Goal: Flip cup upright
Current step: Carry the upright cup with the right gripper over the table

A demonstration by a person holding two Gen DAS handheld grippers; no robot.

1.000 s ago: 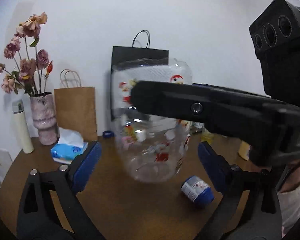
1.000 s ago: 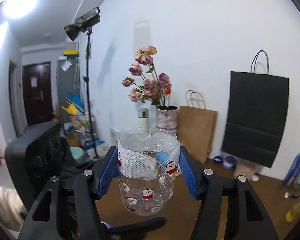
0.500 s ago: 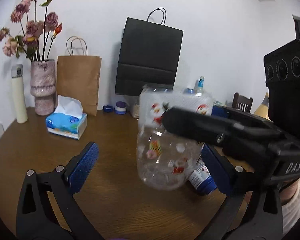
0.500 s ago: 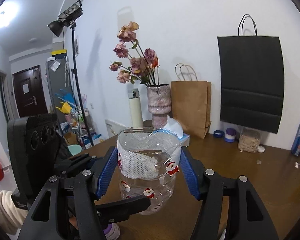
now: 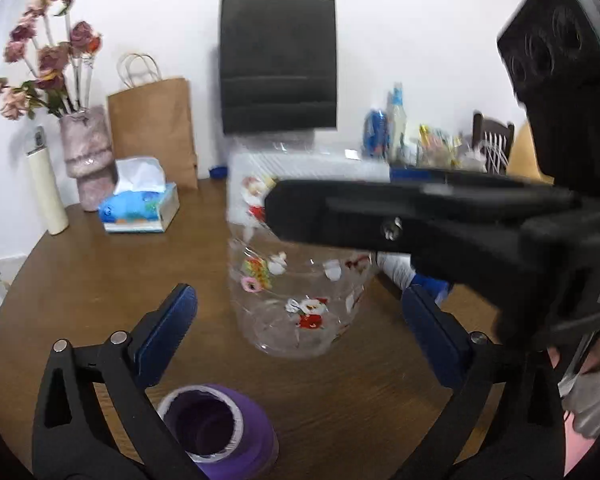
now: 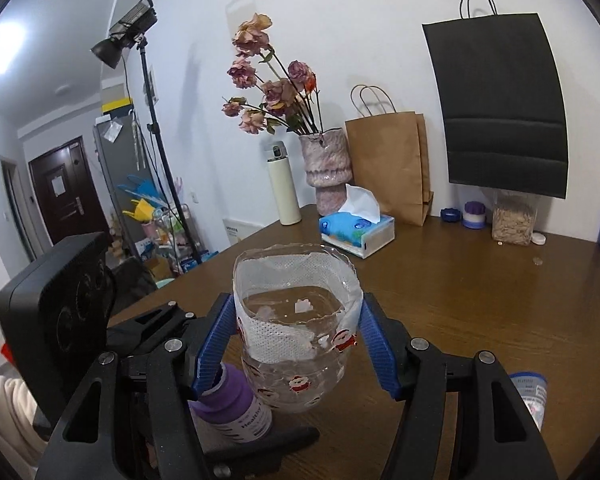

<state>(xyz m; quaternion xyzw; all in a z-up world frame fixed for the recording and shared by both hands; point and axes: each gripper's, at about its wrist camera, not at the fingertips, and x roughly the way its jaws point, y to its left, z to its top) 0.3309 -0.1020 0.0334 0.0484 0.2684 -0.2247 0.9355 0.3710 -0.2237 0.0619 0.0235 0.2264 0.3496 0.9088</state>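
The cup (image 6: 296,340) is a clear cut-off plastic bottle with Santa stickers and a white mesh band at its open rim. It stands upright, mouth up, its base at or just above the brown table (image 6: 480,300). My right gripper (image 6: 298,344) is shut on the cup at the band. In the left wrist view the cup (image 5: 296,300) sits ahead between my open, empty left gripper (image 5: 296,332) fingers, with the right gripper's black finger (image 5: 380,216) across its upper part.
A purple cup (image 5: 216,428) stands by the left gripper. A blue-and-white can (image 6: 530,396) lies to the right. At the back stand a tissue box (image 6: 356,232), a flower vase (image 6: 326,168), a white flask (image 6: 282,184), a brown bag (image 6: 388,164) and a black bag (image 6: 500,104).
The right gripper has lowered the upright cup from mid-air down to the table. The left gripper has tipped down, bringing the purple cup into its view.
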